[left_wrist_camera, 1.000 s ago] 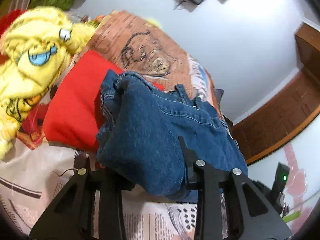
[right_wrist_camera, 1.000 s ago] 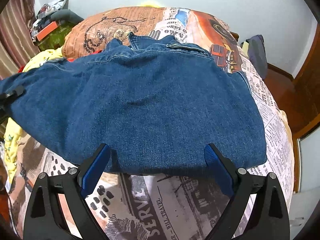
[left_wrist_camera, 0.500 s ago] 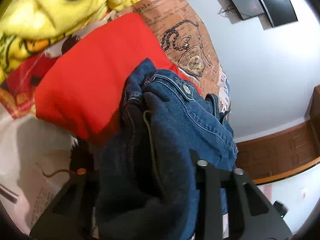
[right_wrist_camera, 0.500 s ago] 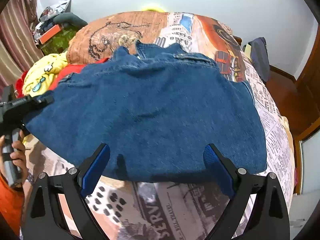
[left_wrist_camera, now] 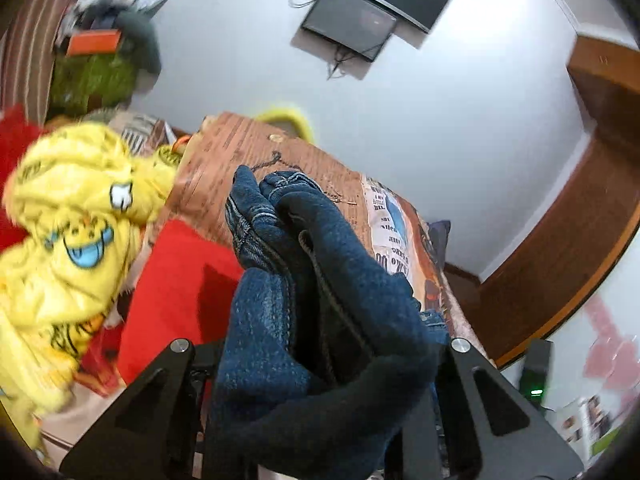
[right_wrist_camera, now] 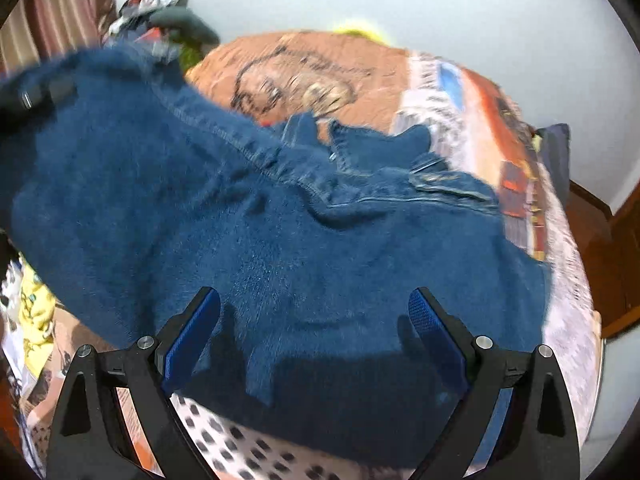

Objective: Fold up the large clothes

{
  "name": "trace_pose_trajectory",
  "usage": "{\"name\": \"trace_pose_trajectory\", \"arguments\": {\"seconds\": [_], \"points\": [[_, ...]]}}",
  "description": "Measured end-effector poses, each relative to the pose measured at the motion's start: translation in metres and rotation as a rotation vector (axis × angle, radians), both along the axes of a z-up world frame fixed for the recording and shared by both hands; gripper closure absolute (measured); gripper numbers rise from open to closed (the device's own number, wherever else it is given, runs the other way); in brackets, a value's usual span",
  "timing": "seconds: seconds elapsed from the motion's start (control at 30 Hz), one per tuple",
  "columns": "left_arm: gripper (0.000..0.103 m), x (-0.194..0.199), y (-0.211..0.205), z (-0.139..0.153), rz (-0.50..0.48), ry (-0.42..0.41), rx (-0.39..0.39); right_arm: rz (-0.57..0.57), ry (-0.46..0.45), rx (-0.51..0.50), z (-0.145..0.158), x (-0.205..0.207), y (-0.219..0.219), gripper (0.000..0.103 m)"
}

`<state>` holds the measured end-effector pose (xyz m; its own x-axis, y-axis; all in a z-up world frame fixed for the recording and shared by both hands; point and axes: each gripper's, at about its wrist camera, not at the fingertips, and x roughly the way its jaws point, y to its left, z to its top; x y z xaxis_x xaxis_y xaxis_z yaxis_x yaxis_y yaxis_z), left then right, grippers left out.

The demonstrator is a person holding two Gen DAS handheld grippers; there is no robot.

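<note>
Denim jacket (right_wrist_camera: 304, 248) mid-fold on bed (right_wrist_camera: 560, 264). Left hand-held gripper (left_wrist_camera: 320, 364) pinching bunched edge, lifted above red garment (left_wrist_camera: 176, 280). Right hand-held gripper (right_wrist_camera: 314, 320) spread wide, over near hem, holding nothing. Next, likely: carry lifted side across, lay flat, smooth.

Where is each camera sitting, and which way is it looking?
Left wrist view: it sits on the left gripper, looking along its fingers at bunched denim jacket clamped between them, toward the red cloth, yellow garment and wall.
Right wrist view: it sits on the right gripper, looking over its spread blue fingers at the jacket lying on the bed; the other gripper shows top left.
Shared: the jacket, the bed cover and the wall.
</note>
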<state>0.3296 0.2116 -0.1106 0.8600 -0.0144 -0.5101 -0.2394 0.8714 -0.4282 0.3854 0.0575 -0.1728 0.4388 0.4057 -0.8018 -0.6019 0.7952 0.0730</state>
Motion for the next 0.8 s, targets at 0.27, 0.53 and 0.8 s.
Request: {"name": "trace_pose_trajectory", "arguments": {"seconds": [0.27,0.53,0.8], "points": [[0.083,0.004,-0.007,-0.011,-0.016,0.016,-0.02,0.047,0.081,-0.028,-0.041,0.007,0.016,0.008],[0.083,0.035,-0.043,0.008,-0.069,0.013,-0.019,-0.058,0.111,0.106,-0.018,0.01,-0.048,0.008],[0.084,0.093,-0.133,0.017,-0.203,0.016,-0.021,-0.269,0.063,0.15,-0.003,0.011,-0.153,0.008]]}}
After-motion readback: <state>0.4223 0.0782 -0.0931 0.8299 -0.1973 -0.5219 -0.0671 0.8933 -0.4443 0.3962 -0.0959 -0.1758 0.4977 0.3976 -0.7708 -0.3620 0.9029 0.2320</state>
